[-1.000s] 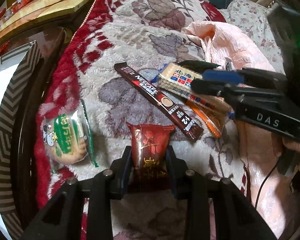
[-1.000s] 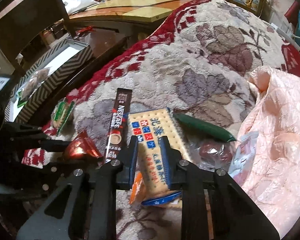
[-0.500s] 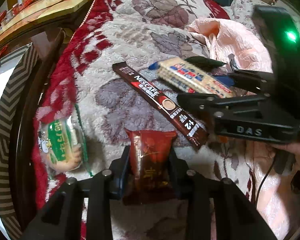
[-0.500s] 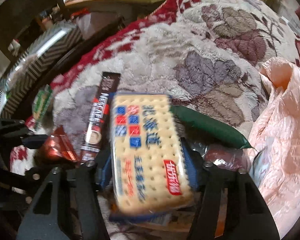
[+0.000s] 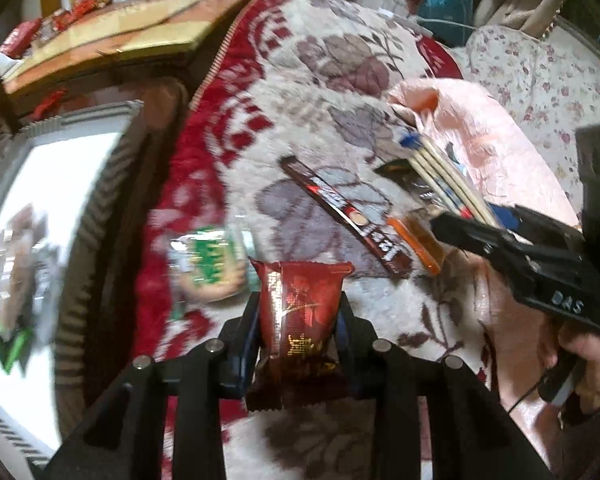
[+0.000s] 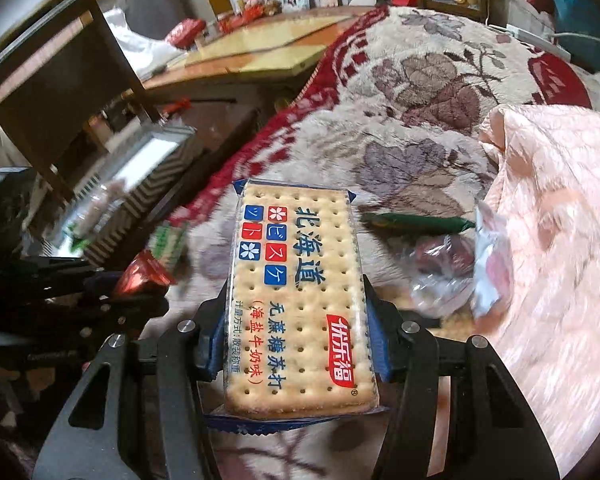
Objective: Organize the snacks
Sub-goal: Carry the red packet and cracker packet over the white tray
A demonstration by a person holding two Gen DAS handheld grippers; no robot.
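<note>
My left gripper (image 5: 298, 320) is shut on a red foil snack packet (image 5: 300, 304), held above the flowered blanket (image 5: 300, 80). My right gripper (image 6: 296, 320) is shut on a flat cracker pack (image 6: 296, 300) with blue and red squares, its pads pressing the pack's long sides, clear of the blanket. The left wrist view shows the cracker pack (image 5: 440, 176) edge-on in the right gripper (image 5: 500, 236). On the blanket lie a brown coffee stick (image 5: 340, 208), a green biscuit packet (image 5: 208, 260) and an orange packet (image 5: 416, 244).
A white box with a striped rim (image 5: 96, 208) stands left of the blanket, with several packets inside. A long green packet (image 6: 416, 222) and a clear bag of dark sweets (image 6: 444, 264) lie by the pink cloth (image 6: 560, 240). A dark chair (image 6: 60, 80) and a wooden table (image 6: 260, 44) stand behind.
My right gripper widened, took the cracker pack by its long sides and lifted it off the blanket. My left gripper rose with the red packet and shifted toward the striped box.
</note>
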